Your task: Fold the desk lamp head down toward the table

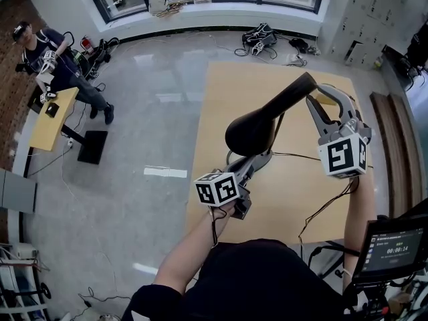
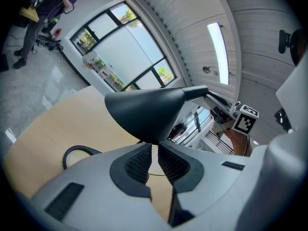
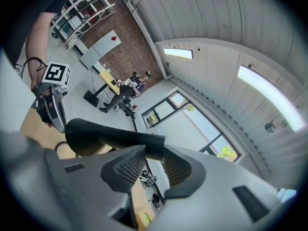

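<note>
lamp head (image 1: 253, 131) is up over the tabletop (image 1: 224, 92) (wide end near-left). left hand-held gripper (image 2: 154, 146) pinched shut on its near rim; right hand-held gripper (image 3: 149, 154) clamped around its tapered far-right end.

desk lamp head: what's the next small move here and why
Probably ease the lamp head downward toward the table. The left gripper is shut on its lower rim, the right gripper is clamped on its narrow end, and the head sits raised above the tabletop, so both holds look ready for the fold.
</note>
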